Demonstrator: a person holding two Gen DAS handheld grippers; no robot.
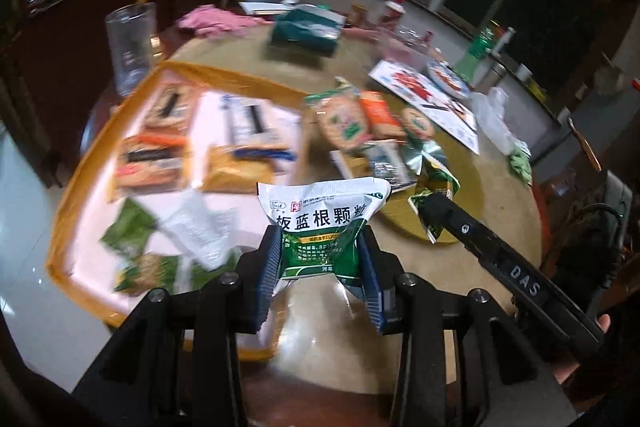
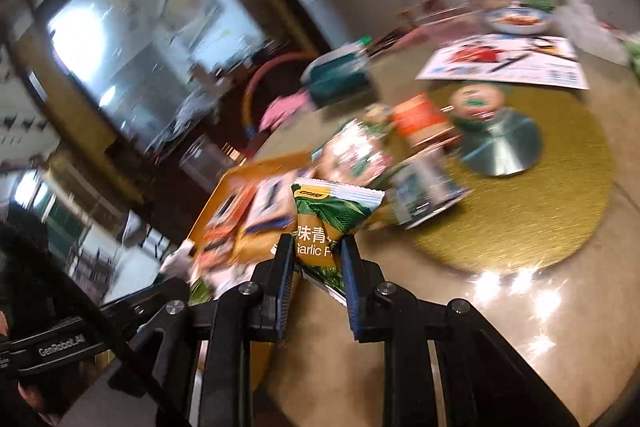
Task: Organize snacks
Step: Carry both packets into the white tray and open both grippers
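Blurred tray [image 1: 72, 187] packets [image 1: 152, 163]

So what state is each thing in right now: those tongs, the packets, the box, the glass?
left tongs: shut on the white-and-green sachet
white-and-green sachet: sealed, pinched, held up
right tongs: shut on the garlic pea packet
garlic pea packet: sealed, pinched, held up
orange-rimmed box: open, partly filled with packets
drinking glass: upright, looks empty
loose snack packets: lying on the table, outside the box
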